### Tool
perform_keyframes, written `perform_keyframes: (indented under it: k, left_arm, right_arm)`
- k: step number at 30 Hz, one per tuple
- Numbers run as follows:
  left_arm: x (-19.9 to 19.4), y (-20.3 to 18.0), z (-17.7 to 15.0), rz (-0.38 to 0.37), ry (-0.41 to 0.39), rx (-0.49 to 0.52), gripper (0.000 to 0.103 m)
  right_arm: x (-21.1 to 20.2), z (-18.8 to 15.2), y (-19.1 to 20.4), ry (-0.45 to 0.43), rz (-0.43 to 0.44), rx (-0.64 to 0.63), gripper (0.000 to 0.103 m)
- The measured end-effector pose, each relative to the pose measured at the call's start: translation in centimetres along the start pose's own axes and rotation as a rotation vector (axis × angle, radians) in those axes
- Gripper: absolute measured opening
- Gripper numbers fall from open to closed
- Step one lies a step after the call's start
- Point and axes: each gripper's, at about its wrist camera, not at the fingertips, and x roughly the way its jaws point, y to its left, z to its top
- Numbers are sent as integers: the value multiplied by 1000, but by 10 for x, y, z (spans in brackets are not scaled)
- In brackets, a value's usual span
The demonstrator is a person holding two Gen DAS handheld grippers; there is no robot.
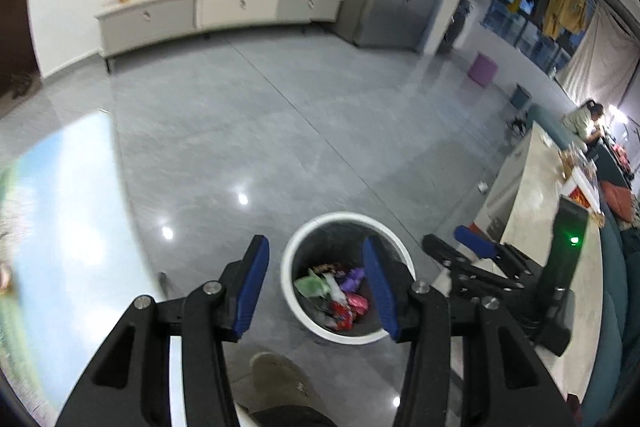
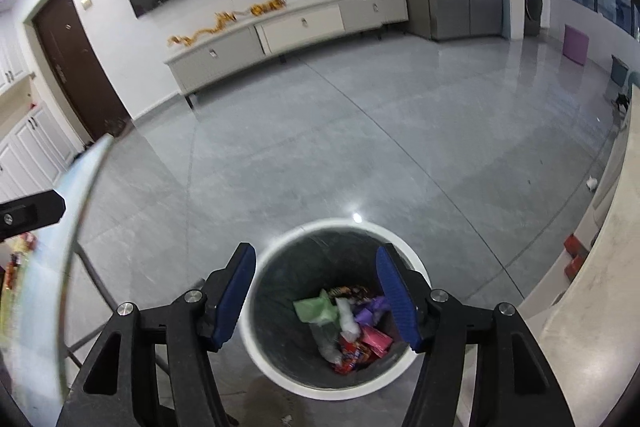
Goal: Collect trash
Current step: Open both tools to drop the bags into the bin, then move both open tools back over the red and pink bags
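A round white trash bin (image 1: 289,279) (image 2: 260,359) with a dark liner stands on the grey floor below both grippers. Inside lie several crumpled wrappers (image 1: 336,293) (image 2: 348,323): green, purple, pink, red and clear plastic. My left gripper (image 1: 316,285) hangs above the bin's left side, open, nothing between its blue pads. My right gripper (image 2: 316,297) hovers over the bin, open and empty too; it also shows at the right in the left wrist view (image 1: 460,243).
A round table with a printed top (image 1: 68,227) (image 2: 44,267) lies at the left. A long pale counter (image 1: 540,227) (image 2: 592,287) runs along the right. A shoe (image 1: 280,375) shows below the bin. A low white cabinet (image 2: 288,31) and a purple stool (image 2: 576,45) stand far back.
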Motion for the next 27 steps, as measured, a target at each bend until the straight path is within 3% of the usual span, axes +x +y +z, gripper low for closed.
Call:
perform_keyframes:
  k: [7, 17, 25, 27]
  left_arm:
    - [-87, 28, -17, 90, -170, -12, 47]
    - [-190, 89, -56, 232, -289, -66, 47]
    - [-264, 156, -98, 382, -358, -161, 48]
    - [-280, 176, -111, 423, -367, -196, 53]
  right_arm:
    - [-54, 17, 38, -114, 62, -49, 67]
    - [-113, 31, 106, -223, 166, -149, 70]
    - [-134, 39, 162, -264, 257, -225, 72]
    - [-137, 40, 178, -268, 278, -249, 72]
